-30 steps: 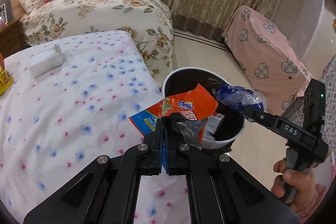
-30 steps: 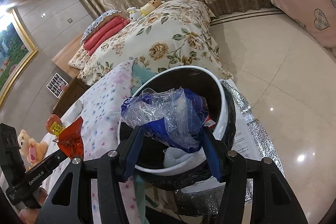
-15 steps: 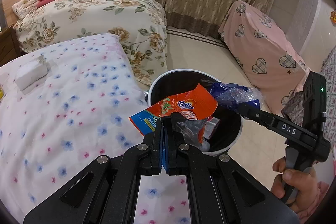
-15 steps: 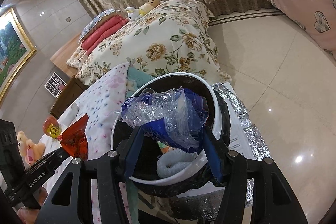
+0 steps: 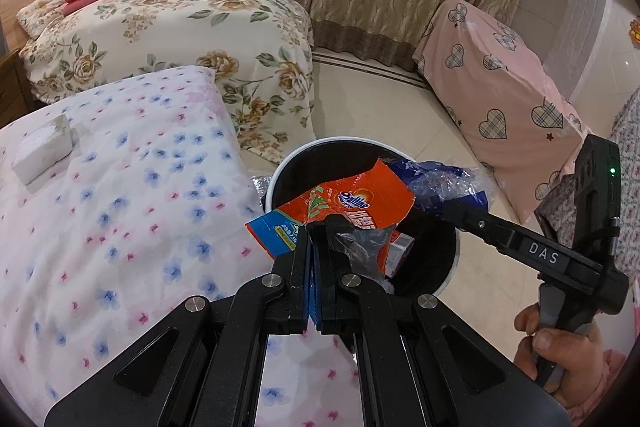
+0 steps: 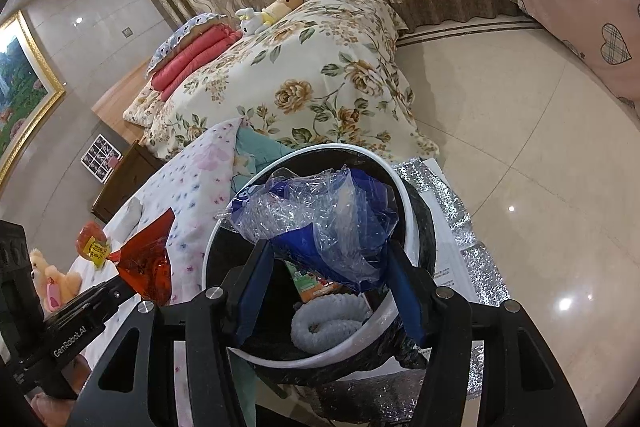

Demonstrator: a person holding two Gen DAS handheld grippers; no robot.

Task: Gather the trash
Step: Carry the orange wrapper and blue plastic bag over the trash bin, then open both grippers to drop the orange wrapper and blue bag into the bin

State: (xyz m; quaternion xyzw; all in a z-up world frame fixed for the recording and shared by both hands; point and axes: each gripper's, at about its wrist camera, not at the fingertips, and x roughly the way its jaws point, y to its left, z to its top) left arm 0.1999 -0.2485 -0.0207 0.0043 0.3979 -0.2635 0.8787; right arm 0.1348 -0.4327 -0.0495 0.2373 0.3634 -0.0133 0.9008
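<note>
Two wrappers held over the bin, not yet dropped.
Left claw (image 5: 316, 227) clamped on orange packet (image 5: 352, 201); right claw (image 6: 326, 259) half-spread around blue bag (image 6: 320, 219); bin (image 6: 408, 203) already holding litter.

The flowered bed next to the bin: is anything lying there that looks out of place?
Yes. A white crumpled paper wad lies alone on the bedcover, far from the bin; it looks like trash not yet collected.
</note>
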